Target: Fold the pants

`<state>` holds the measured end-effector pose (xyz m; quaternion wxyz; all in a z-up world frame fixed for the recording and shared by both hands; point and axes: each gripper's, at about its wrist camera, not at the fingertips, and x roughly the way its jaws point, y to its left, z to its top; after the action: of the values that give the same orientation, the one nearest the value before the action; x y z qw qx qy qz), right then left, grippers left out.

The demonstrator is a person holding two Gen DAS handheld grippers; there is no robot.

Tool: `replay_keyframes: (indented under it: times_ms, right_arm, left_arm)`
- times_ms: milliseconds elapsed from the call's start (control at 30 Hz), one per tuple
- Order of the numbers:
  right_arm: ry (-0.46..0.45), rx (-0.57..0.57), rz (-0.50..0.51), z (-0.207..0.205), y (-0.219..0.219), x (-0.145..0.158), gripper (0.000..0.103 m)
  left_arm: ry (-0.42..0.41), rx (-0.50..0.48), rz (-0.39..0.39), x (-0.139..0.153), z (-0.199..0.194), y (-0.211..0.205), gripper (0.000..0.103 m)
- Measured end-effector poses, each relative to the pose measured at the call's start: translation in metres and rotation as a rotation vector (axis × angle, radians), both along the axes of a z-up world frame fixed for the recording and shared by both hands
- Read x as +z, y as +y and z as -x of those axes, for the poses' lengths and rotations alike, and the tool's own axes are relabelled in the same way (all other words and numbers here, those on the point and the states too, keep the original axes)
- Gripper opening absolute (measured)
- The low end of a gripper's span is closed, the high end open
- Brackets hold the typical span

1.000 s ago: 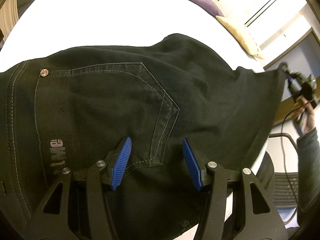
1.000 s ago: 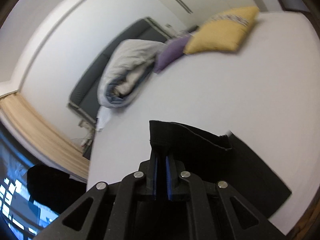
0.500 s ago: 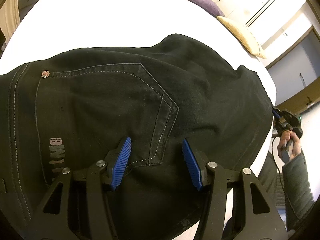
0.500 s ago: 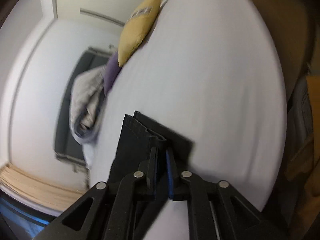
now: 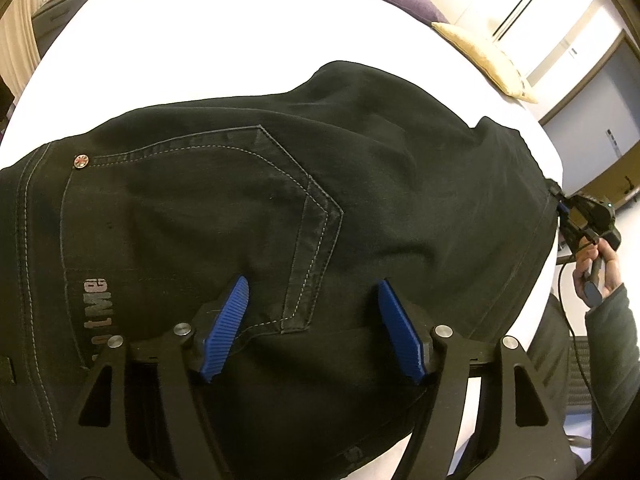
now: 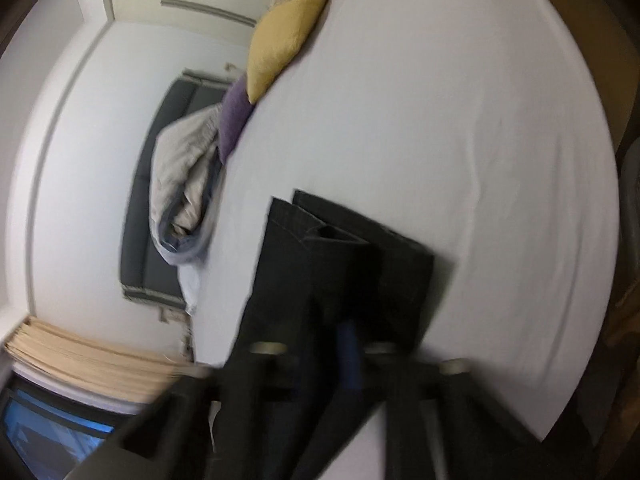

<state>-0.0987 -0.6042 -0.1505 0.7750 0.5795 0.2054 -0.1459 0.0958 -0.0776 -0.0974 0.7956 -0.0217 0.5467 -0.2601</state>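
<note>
The left tongs stand wide apart, their blue ribbed pads resting on the seat of the black jeans, either side of the lower corner of the back pocket, gripping nothing. The jeans lie spread on a white bed. A red-faced rivet marks the pocket's top corner. Grey printed lettering runs sideways along the pocket's left part; only a fragment shows and it cannot be read reliably.

Further right, the right tongs pinch the far edge of the jeans at the bed's side, with the person's hand on the handle. In the blurred right wrist view, the right tongs are nearly together, clamped on the hems of the trouser legs. A yellow pillow, a purple pillow and a bundled duvet lie at the bed's far side.
</note>
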Motion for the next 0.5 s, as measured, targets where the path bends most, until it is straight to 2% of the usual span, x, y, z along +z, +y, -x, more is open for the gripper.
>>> replay_keyframes:
  times_ms: [67,233,333,500]
  right_arm:
    - [-0.011,-0.061,0.016,0.012,0.000,0.005,0.004]
    - [-0.021,-0.125,0.031,0.042,0.006,0.000,0.004]
    - [-0.023,-0.141,-0.008,0.044,0.005,-0.015,0.003]
    - [-0.022,-0.152,-0.002,0.043,0.005,-0.019,0.003]
  left_arm:
    - [0.000,0.003,-0.002,0.001,0.000,-0.002,0.067]
    - [0.003,0.025,0.020,0.004,0.001,-0.003,0.068]
    - [-0.002,0.032,0.027,0.007,0.002,0.000,0.071]
    - [-0.008,0.037,0.047,0.008,0.005,0.003,0.071]
